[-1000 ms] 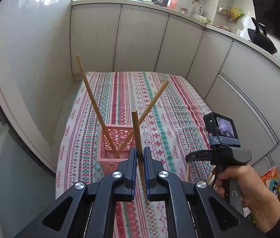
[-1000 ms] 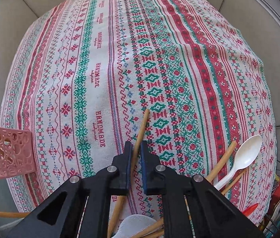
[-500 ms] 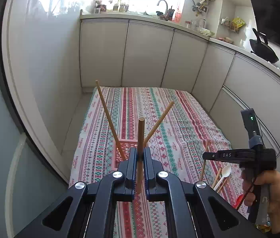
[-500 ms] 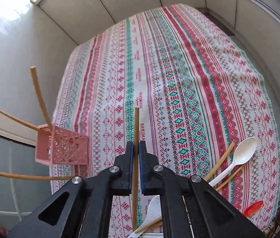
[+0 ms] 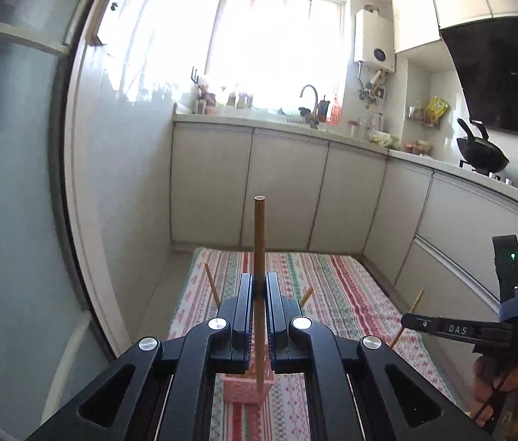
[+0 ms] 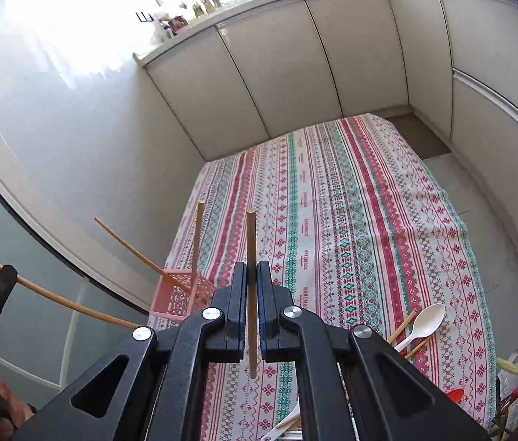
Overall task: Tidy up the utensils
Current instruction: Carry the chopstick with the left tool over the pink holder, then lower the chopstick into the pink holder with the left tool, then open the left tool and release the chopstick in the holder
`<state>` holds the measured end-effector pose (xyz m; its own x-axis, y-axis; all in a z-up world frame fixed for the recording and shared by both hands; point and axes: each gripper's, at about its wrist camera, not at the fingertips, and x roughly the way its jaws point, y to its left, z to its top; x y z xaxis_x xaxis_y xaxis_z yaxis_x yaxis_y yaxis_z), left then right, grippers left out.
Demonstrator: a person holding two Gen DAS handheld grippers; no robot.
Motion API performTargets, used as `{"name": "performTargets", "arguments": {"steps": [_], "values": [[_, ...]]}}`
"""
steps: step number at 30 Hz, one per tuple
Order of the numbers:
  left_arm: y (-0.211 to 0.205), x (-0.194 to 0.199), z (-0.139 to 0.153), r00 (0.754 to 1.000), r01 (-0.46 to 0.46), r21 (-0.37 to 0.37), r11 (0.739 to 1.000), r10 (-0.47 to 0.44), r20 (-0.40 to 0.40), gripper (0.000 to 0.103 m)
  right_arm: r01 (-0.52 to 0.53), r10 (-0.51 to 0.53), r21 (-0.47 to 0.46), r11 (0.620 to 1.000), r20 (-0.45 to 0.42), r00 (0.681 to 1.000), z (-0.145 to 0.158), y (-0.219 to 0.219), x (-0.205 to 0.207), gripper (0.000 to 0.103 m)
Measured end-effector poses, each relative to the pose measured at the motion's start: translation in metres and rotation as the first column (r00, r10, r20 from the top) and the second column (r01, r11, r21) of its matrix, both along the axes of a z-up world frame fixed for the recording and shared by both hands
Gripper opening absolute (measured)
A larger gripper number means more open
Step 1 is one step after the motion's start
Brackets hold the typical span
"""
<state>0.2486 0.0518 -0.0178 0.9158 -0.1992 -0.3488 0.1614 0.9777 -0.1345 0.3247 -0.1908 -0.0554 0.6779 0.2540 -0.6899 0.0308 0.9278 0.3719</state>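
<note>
The left gripper (image 5: pixel 259 286) clamps a slim round wooden chopstick (image 5: pixel 259 242) upright above the pink perforated plastic basket (image 5: pixel 246 389). The right gripper (image 6: pixel 252 275) pinches another chopstick (image 6: pixel 251 257) right of that basket, over the woven patterned cloth (image 6: pixel 351 220). A white plastic spoon (image 6: pixel 426 321) lies further right.

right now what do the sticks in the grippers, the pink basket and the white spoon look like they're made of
Chopstick in the left gripper and chopstick in the right gripper: probably bamboo or wood, matte tan, plain cut ends. Pink basket: likely moulded plastic, uniform colour with punched lattice walls. White spoon: looks like smooth plastic with a slight sheen, though ceramic can't be ruled out.
</note>
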Motion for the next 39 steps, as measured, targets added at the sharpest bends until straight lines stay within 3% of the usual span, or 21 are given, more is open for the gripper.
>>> {"name": "performTargets", "arguments": {"steps": [13, 21, 28, 30, 32, 39], "values": [[0.008, 0.059, -0.033, 0.994, -0.112, -0.025, 0.993, 0.113, 0.002, 0.006, -0.005, 0.005, 0.012, 1.0, -0.014, 1.0, -0.008, 0.0, 0.002, 0.005], [0.0, 0.095, -0.07, 0.986, -0.106, 0.031, 0.994, 0.109, -0.124, 0.006, -0.011, 0.011, 0.01, 1.0, -0.002, 1.0, -0.008, -0.001, 0.0, 0.005], [0.001, 0.113, -0.087, 0.972, -0.097, -0.002, 0.995, 0.094, -0.217, 0.007, -0.017, 0.017, 0.014, 1.0, 0.019, 1.0, -0.003, 0.002, -0.001, 0.005], [0.003, 0.112, -0.088, 0.967, -0.099, -0.013, 0.995, 0.093, -0.238, 0.015, -0.019, 0.018, 0.014, 1.0, 0.028, 0.999, -0.001, 0.002, -0.002, 0.005], [0.004, 0.106, -0.084, 0.964, -0.104, -0.022, 0.994, 0.095, -0.249, 0.037, -0.018, 0.018, 0.012, 1.0, 0.044, 0.999, 0.004, 0.004, -0.003, 0.005], [0.019, 0.079, -0.074, 0.943, -0.138, -0.016, 0.99, 0.126, -0.308, 0.062, -0.021, 0.013, 0.042, 0.999, 0.179, 0.984, 0.038, 0.018, -0.008, 0.005]]}}
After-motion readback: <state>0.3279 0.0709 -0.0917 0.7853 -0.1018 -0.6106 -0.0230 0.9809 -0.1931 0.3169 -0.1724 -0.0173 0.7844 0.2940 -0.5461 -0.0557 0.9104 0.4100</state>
